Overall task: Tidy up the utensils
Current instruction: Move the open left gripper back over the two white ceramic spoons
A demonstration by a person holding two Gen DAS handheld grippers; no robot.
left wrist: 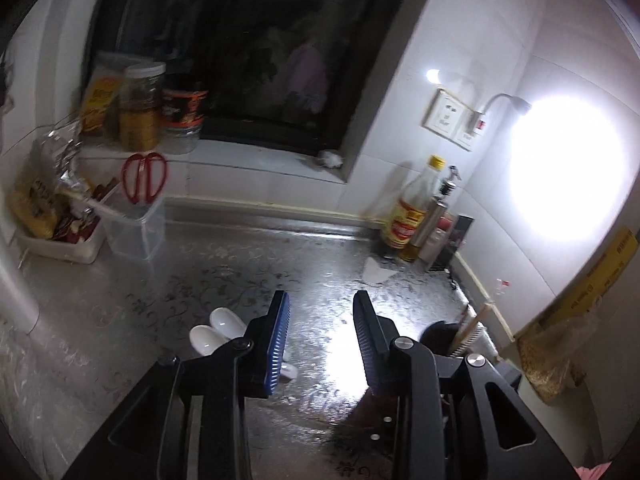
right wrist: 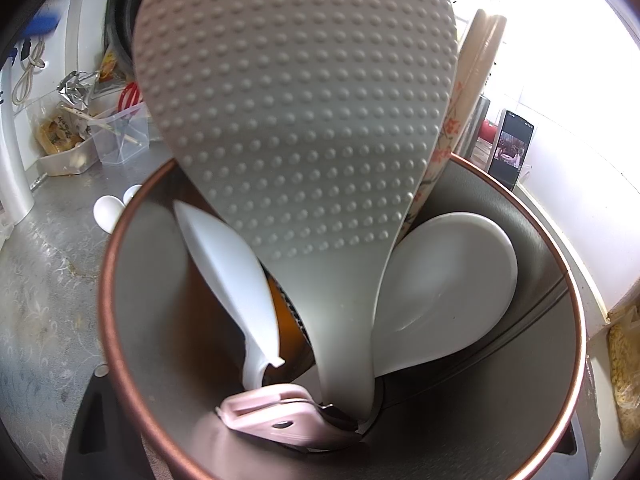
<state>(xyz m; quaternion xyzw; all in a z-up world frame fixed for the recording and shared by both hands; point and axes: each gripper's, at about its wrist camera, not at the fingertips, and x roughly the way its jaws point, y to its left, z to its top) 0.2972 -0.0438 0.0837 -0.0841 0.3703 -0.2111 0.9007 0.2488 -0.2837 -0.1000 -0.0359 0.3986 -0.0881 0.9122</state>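
Grey floral-patterned kitchen counter (left wrist: 120,320) runs under a dark window, lit hard by a lamp on the right wall. On it lie two small white ceramic soup spoons (left wrist: 218,330), side by side and loose, just left of the left gripper (left wrist: 322,336), whose ribbed jaws stand spread with nothing between them. They look like the next things to gather. A good pick would swing the jaws left, straddle one spoon's handle across its narrow width, and close low, since glazed ceramic may slip.

Their likely home is the round copper-rimmed utensil holder (right wrist: 120,248), already carrying a dotted grey rice paddle (right wrist: 296,120), white spoons and a pink-handled tool (right wrist: 276,412). The right gripper seems to brace this holder, but its jaws are hidden, so I cannot tell their state. A clear plastic box (left wrist: 136,228) with red-handled scissors (left wrist: 144,176) stands farther left.
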